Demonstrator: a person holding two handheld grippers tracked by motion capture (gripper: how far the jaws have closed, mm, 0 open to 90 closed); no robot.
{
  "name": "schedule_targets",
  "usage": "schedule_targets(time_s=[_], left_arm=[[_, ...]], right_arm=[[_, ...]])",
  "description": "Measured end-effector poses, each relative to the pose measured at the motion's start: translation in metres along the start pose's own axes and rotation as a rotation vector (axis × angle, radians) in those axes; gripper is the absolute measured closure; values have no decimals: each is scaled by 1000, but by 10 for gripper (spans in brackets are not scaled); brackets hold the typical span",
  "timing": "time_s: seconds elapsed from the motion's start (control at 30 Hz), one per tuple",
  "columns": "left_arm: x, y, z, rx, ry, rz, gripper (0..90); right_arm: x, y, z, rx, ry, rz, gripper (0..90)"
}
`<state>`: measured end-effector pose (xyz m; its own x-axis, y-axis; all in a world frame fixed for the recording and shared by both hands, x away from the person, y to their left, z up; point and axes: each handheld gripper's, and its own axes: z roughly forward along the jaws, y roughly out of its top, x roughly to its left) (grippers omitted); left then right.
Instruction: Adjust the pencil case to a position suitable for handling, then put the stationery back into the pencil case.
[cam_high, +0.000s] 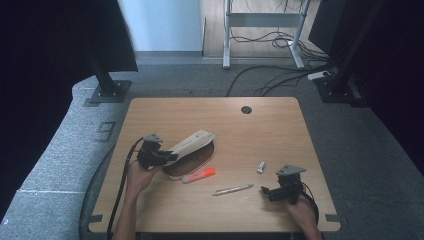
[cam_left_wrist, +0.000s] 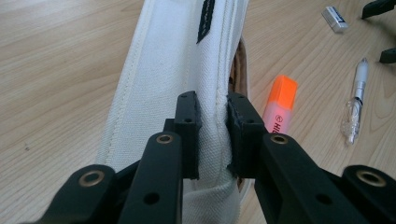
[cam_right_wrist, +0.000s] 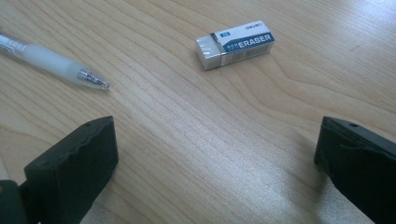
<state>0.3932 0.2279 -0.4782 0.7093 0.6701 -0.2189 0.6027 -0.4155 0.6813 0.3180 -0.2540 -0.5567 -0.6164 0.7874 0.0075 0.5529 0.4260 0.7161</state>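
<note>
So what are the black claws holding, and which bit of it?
The left gripper pinches the white fabric pencil case by a fold of cloth along its zipper edge. The right gripper is open over the table and holds nothing.

Even, soft light is falling on your table.
You're seeing dark, murky edges in the high view, faint shadows under the jaws, and nearby jaw bases going slightly soft in both gripper views.

I see my left gripper clamped on the white pencil case, lid edge lifted. Orange highlighter just beside the case, pen and eraser further right. Right gripper near the pen.
</note>
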Motion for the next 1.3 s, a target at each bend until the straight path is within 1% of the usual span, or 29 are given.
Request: schedule_targets(time_s=[0.13, 0.27, 0.53, 0.6, 0.67, 0.83, 0.87, 0.93, 0.97, 1.1, 1.13, 1.23, 1.27, 1.3], left_arm=[[-2, 0, -2, -1, 12, 8, 763], [-3, 0, 0, -1, 15, 13, 762], [-6, 0, 2, 4, 21, 20, 760], [-7, 0, 3, 6, 22, 26, 758], [-7, 0, 3, 4, 22, 26, 757], [-7, 0, 2, -1, 21, 29, 757], [-6, 0, 1, -3, 21, 28, 757], [-6, 0, 1, -8, 18, 24, 757], [-6, 0, 1, -9, 17, 24, 757], [-6, 0, 2, -7, 20, 28, 758], [-7, 0, 2, -7, 20, 30, 757], [-7, 0, 2, -5, 23, 31, 757], [-7, 0, 2, -6, 23, 31, 757], [-7, 0, 2, -5, 22, 32, 757]], right_arm=[[0, 0, 0, 1, -1, -1, 0], [0, 0, 0, 1, 0, 0, 0], [2, 0, -1, 3, -13, 20, 0], [2, 0, -1, 11, -6, 13, 0], [2, 2, -2, 34, 4, 6, 0], [1, 7, -3, 54, 32, 18, 11], [1, 8, -3, 52, 30, 20, 15], [1, 11, -4, 50, 9, 12, 38], [0, 14, -5, 41, 8, 10, 60], [-1, 22, -7, 7, 4, 27, 134], [-2, 24, -7, 3, 0, 36, 139], [-2, 30, -3, 3, -2, 51, 196], [-2, 34, 1, 8, 0, 59, 251], [-2, 34, 1, 8, 0, 59, 251]])
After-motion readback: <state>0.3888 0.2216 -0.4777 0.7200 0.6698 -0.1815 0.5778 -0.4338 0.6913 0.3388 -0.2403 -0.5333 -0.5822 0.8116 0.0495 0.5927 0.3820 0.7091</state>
